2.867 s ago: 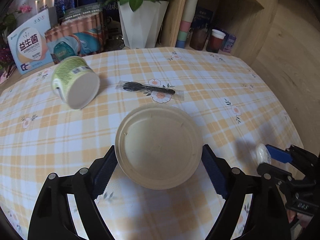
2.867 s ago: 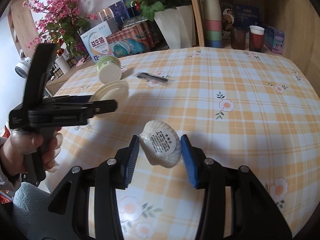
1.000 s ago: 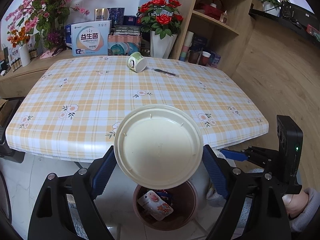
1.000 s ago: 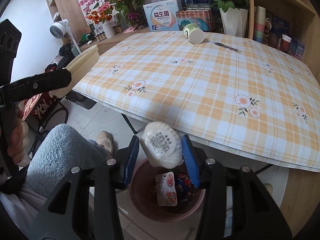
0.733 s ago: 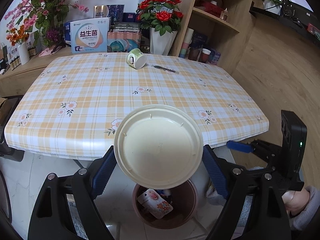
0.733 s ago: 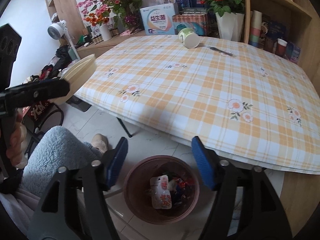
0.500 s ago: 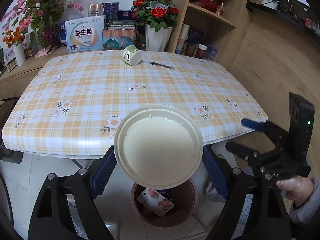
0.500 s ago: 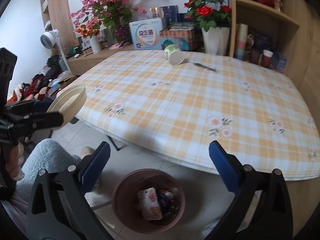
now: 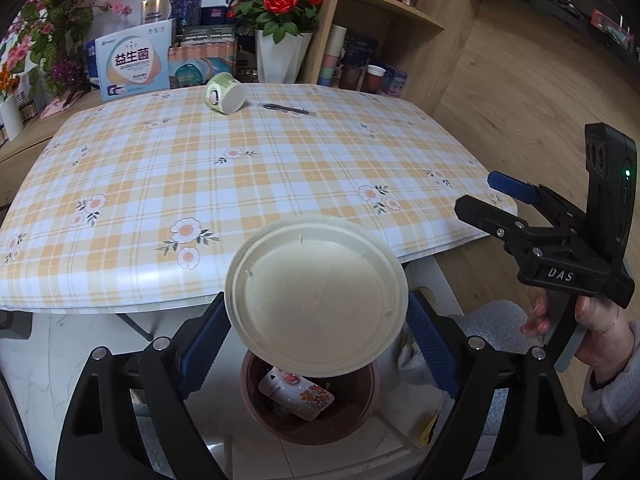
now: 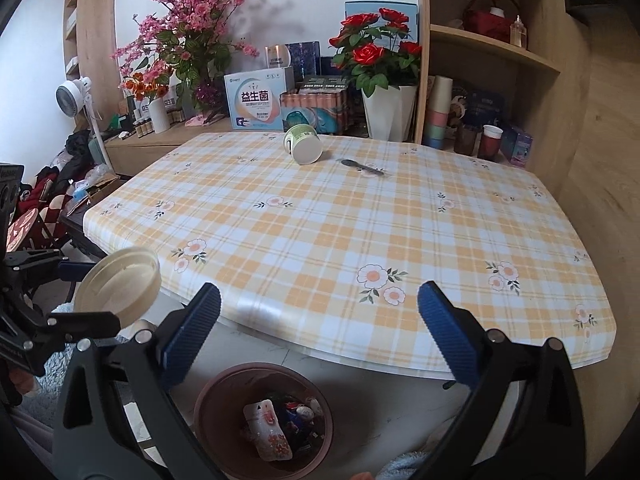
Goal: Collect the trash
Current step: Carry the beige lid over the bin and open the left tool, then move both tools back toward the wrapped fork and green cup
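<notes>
Left wrist view: my left gripper (image 9: 316,330), jaws easing apart, grasps the round cream paper lid (image 9: 316,296) by its rim over the brown bin (image 9: 310,412). Light, bendy. My right gripper (image 10: 318,326) gapes, released.

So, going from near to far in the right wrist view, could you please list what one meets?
Bin → right gripper → tablecloth edge → wrapped black spoon → tipped green cup → white vase of red roses.

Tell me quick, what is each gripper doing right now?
Left gripper: jaws opening, cream lid between them.
Right gripper: open, empty.
</notes>
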`<move>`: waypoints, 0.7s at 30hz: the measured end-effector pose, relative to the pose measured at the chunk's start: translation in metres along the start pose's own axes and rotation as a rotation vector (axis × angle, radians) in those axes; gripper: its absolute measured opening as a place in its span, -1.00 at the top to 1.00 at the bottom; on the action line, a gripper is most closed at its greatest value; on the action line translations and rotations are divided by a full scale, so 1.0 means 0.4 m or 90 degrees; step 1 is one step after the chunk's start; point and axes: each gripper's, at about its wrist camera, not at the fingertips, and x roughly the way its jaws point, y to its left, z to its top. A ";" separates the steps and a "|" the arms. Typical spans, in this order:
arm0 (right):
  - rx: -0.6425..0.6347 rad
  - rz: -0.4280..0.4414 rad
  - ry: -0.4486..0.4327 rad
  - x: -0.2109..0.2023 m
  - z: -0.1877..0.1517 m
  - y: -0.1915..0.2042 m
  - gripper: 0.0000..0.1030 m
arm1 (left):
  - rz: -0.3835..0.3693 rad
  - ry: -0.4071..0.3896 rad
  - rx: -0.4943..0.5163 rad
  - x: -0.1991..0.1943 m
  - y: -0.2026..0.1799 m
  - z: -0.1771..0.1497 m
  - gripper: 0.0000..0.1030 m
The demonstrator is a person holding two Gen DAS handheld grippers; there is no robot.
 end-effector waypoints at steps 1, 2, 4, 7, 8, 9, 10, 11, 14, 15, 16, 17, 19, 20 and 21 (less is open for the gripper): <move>-0.001 0.000 0.001 0.001 -0.001 -0.002 -0.89 | -0.007 0.003 0.004 0.003 -0.004 -0.001 -0.73; -0.002 -0.006 0.003 0.002 -0.003 -0.006 -0.89 | -0.012 0.004 0.010 0.004 -0.009 -0.002 -0.77; 0.000 -0.012 0.006 0.005 -0.007 -0.012 -0.89 | -0.011 0.003 0.017 0.004 -0.016 -0.003 -0.80; 0.014 -0.014 0.009 0.003 -0.013 -0.021 -0.89 | 0.002 -0.002 0.019 0.003 -0.013 -0.004 -0.82; 0.020 -0.015 0.008 0.003 -0.015 -0.024 -0.89 | 0.006 -0.005 0.016 0.002 -0.008 -0.003 -0.82; 0.024 -0.015 0.007 0.003 -0.017 -0.026 -0.89 | 0.014 -0.010 0.008 -0.001 0.001 -0.002 -0.83; 0.029 -0.012 0.005 0.004 -0.018 -0.027 -0.89 | 0.021 -0.014 0.001 -0.004 0.009 -0.001 -0.83; 0.032 -0.010 0.005 0.004 -0.020 -0.028 -0.89 | 0.031 -0.019 -0.005 -0.007 0.018 0.001 -0.83; 0.037 -0.003 0.010 0.010 -0.023 -0.028 -0.89 | 0.054 -0.031 -0.021 -0.015 0.045 0.004 -0.83; 0.038 -0.002 0.012 0.012 -0.024 -0.027 -0.89 | 0.059 -0.033 -0.031 -0.016 0.057 0.004 -0.83; 0.039 -0.002 0.013 0.014 -0.025 -0.026 -0.89 | 0.061 -0.034 -0.041 -0.017 0.068 0.004 -0.83; 0.040 -0.002 0.013 0.016 -0.026 -0.027 -0.89 | 0.062 -0.036 -0.050 -0.018 0.077 0.005 -0.83; 0.044 0.003 0.015 0.021 -0.027 -0.027 -0.89 | 0.070 -0.040 -0.065 -0.020 0.095 0.005 -0.83; 0.047 0.006 0.017 0.024 -0.027 -0.028 -0.89 | 0.073 -0.041 -0.067 -0.021 0.101 0.005 -0.83; 0.049 0.009 0.020 0.028 -0.028 -0.029 -0.89 | 0.078 -0.043 -0.069 -0.022 0.108 0.007 -0.83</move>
